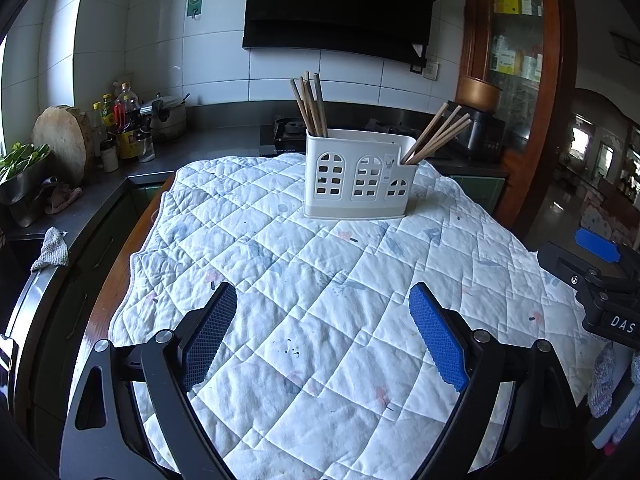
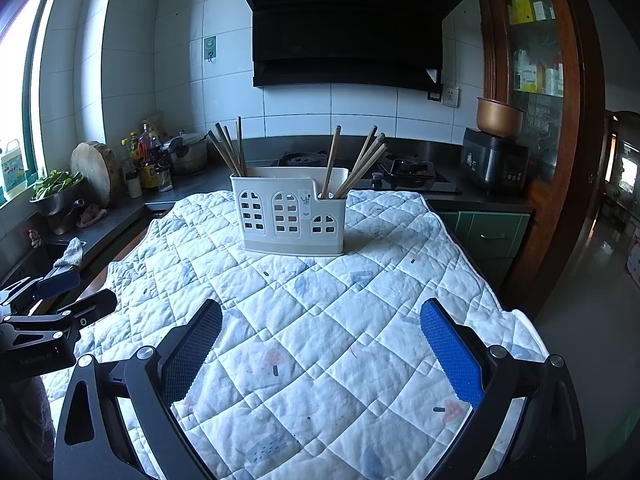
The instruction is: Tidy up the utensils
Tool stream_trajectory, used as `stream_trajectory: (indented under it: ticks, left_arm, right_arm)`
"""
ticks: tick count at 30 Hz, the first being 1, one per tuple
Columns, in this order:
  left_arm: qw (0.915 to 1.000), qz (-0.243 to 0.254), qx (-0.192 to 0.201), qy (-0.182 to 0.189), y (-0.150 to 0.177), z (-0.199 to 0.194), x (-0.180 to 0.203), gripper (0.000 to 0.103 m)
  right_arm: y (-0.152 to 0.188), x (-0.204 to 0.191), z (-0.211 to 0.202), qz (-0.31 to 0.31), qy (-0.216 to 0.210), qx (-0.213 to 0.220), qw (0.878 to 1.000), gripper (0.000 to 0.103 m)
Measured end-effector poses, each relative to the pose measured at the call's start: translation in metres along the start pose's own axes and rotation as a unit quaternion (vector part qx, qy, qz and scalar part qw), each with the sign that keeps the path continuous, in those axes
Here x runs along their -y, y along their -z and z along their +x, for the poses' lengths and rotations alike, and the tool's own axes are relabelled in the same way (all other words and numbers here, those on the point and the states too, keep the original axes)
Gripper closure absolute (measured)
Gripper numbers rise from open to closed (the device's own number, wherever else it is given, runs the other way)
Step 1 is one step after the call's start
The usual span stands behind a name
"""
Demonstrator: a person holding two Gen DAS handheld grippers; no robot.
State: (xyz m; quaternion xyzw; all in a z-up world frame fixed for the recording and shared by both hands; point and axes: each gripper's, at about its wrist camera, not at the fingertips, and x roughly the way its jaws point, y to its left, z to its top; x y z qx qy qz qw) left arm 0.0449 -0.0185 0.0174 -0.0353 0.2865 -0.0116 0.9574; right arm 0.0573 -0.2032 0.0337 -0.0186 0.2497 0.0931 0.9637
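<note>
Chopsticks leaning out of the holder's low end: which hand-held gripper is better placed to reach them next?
Probably the right hand-held gripper. Both are open and empty, back from the white holder, but the leaning chopsticks sit at the holder's right end, on that gripper's side; the left hand-held gripper would need to reach across.

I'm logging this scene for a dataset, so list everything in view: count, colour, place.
Utensil holder: one, white, windowed front, upright on the quilt, far centre.
Chopsticks, left compartment: one brown bundle, count unclear, leaning left.
Chopsticks, right compartment: one brown bundle, count unclear, leaning right.
Quilted cloth: one, white with pale prints, covering the table.
Range hood: one, black, on the tiled wall.
Gas stove: one, black, on the counter behind.
Rice cooker: one, black, right counter; copper-coloured pot on top.
Chopping block: one, wooden, round, left counter.
Bottles: several, mixed colours, left counter.
Left gripper: open, blue pads, empty.
Right gripper: open, blue pads, empty.
</note>
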Motion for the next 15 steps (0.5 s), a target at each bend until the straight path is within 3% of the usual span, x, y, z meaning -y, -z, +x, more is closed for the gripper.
stream_trajectory:
  ticks: [15]
  left_arm:
    - [1.0000, -0.005, -0.004, 0.001, -0.0025, -0.0006, -0.0039, 0.015]
  right_arm:
    - [0.0000, 0.0001, 0.0017, 0.000, -0.004, -0.004, 1.000, 0.007]
